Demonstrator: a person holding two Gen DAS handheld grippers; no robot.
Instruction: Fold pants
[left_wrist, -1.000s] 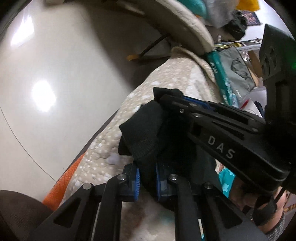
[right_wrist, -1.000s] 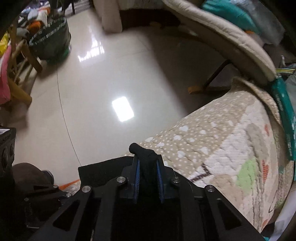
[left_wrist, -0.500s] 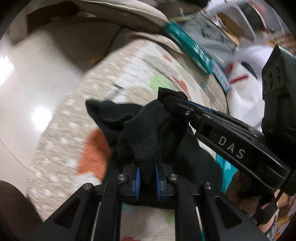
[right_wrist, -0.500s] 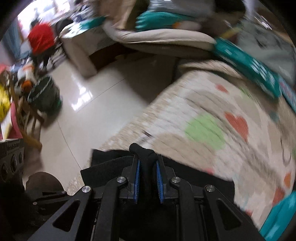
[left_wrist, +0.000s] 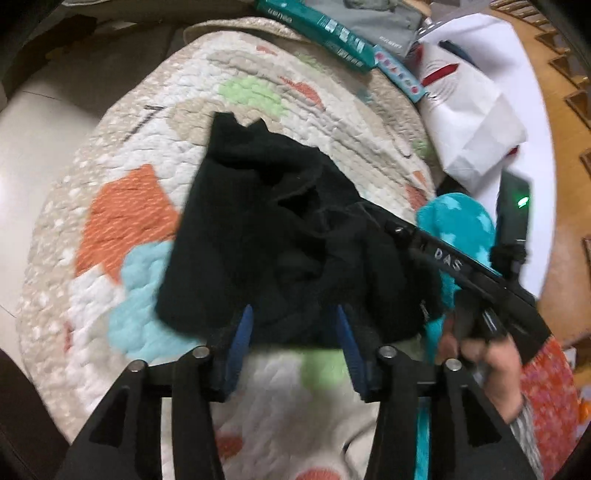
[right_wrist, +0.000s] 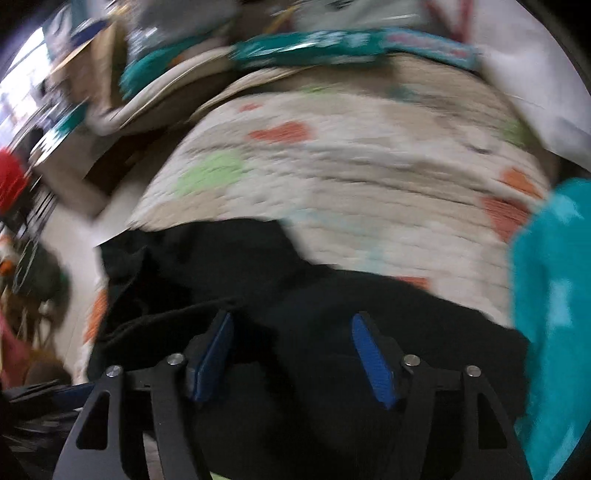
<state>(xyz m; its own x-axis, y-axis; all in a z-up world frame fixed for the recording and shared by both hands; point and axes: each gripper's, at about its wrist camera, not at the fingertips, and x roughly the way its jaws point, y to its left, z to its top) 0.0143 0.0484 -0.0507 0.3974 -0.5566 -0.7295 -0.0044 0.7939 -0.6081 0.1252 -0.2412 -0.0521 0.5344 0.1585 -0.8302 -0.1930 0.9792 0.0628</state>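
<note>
The black pants (left_wrist: 280, 236) lie bunched on a patchwork quilt (left_wrist: 122, 206). My left gripper (left_wrist: 295, 332) is open, its blue pads on either side of the near edge of the cloth. In the right wrist view the pants (right_wrist: 295, 295) spread below my right gripper (right_wrist: 295, 350), which is open with blue pads apart over the black fabric. The right gripper also shows in the left wrist view (left_wrist: 461, 266), held by a hand at the right side of the pants. The right view is blurred.
A teal fleece item (left_wrist: 461, 221) lies at the quilt's right. Teal packets (left_wrist: 321, 33) and white paper (left_wrist: 472, 122) sit at the far edge. Pale tiled floor (left_wrist: 33, 125) drops off at the left.
Both grippers have opened and let go of the pants. The pants were carried from the quilt's edge onto its middle and now lie there.
</note>
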